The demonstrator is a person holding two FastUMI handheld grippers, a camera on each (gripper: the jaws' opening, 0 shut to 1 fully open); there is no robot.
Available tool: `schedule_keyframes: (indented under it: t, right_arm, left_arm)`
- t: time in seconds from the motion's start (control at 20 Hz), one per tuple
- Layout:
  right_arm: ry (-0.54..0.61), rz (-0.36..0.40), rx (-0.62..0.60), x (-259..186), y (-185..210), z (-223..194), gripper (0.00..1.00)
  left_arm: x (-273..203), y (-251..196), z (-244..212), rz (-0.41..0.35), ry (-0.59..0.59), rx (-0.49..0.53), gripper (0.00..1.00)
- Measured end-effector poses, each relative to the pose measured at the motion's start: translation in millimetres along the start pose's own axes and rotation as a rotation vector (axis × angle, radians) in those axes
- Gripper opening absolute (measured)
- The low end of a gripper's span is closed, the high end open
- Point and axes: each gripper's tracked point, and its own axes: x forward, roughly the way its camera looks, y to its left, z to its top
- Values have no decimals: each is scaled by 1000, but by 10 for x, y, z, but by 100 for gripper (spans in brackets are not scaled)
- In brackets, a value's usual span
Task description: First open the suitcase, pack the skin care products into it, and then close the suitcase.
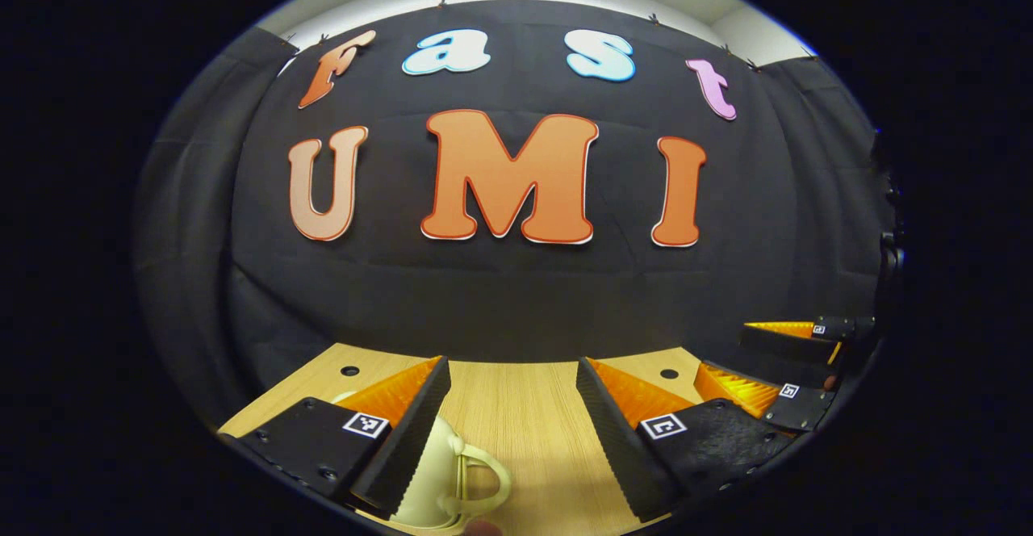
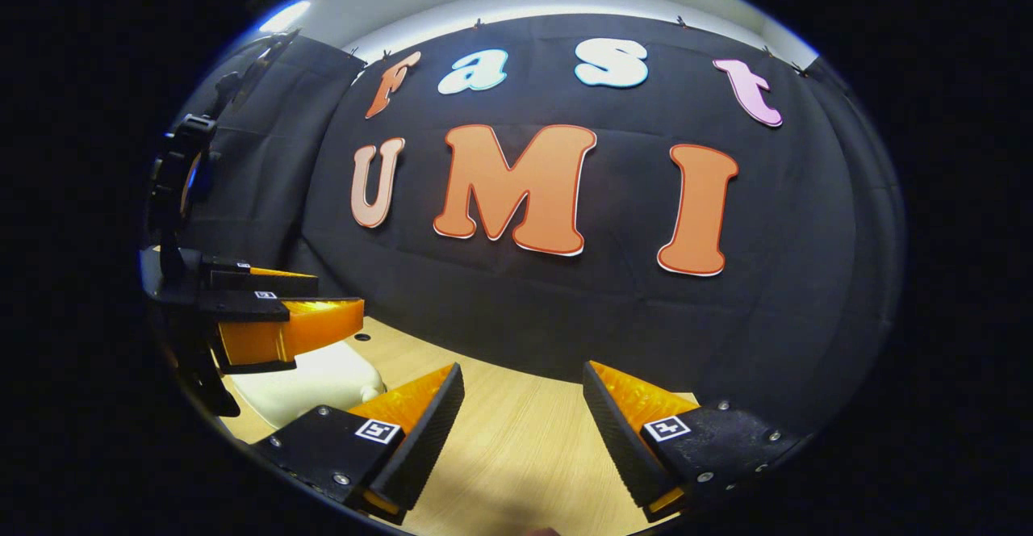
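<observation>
While both grippers' jaws hang spread and empty, the cream suitcase (image 1: 440,471) beneath the left gripper (image 1: 512,431) could get knocked aside.

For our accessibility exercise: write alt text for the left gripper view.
The left gripper, open, hovers over a wooden table above a cream suitcase with a handle. The right gripper sits farther off at the right, before a black cloth wall.
</observation>
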Motion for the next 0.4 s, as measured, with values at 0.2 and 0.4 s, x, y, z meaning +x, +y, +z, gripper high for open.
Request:
schedule_keyframes:
  t: [0.2, 0.4]
  right_arm:
    - [-11, -23, 2, 4, -76, 15, 95]
    - [-4, -36, 4, -20, -124, -3, 96]
  left_arm:
    - [-33, 106, 56, 23, -12, -13, 97]
    - [-32, 110, 110, 22, -41, -16, 98]
